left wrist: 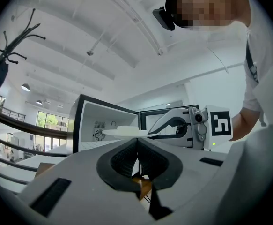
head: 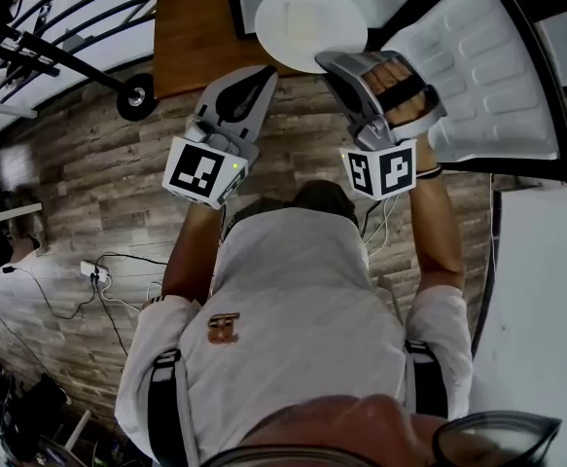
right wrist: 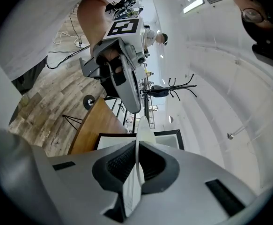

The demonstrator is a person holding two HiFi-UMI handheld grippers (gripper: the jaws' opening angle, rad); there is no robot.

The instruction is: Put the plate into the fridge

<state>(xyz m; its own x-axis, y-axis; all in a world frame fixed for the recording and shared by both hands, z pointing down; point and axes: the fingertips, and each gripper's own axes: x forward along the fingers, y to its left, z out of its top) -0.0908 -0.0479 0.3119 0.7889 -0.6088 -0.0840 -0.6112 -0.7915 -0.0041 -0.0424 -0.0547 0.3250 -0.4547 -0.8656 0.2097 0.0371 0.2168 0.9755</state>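
Both bare forearms reach forward from the person's white shirt. The right gripper [head: 334, 63] is pushed ahead toward 12 o'clock, the hand [head: 392, 78] wrapped round its grey handle. Its jaws are nearly closed, pinching the rim of the plate [head: 307, 25]. The plate is round, white and smooth, and lies level at the mouth of the open fridge [left wrist: 87, 121]. From the gripper's own camera it shows edge-on as a thin pale blade between the ribbed black pads.

The left gripper [head: 257, 78] hangs back at 11 o'clock over the plank floor [head: 88, 163], jaws pressed together on nothing.

The fridge door [head: 478, 76] swings out toward 2 o'clock, its white moulded liner set with rounded recesses. A brown wooden bench [head: 191, 27] sits at 11 o'clock, just beside the opening.
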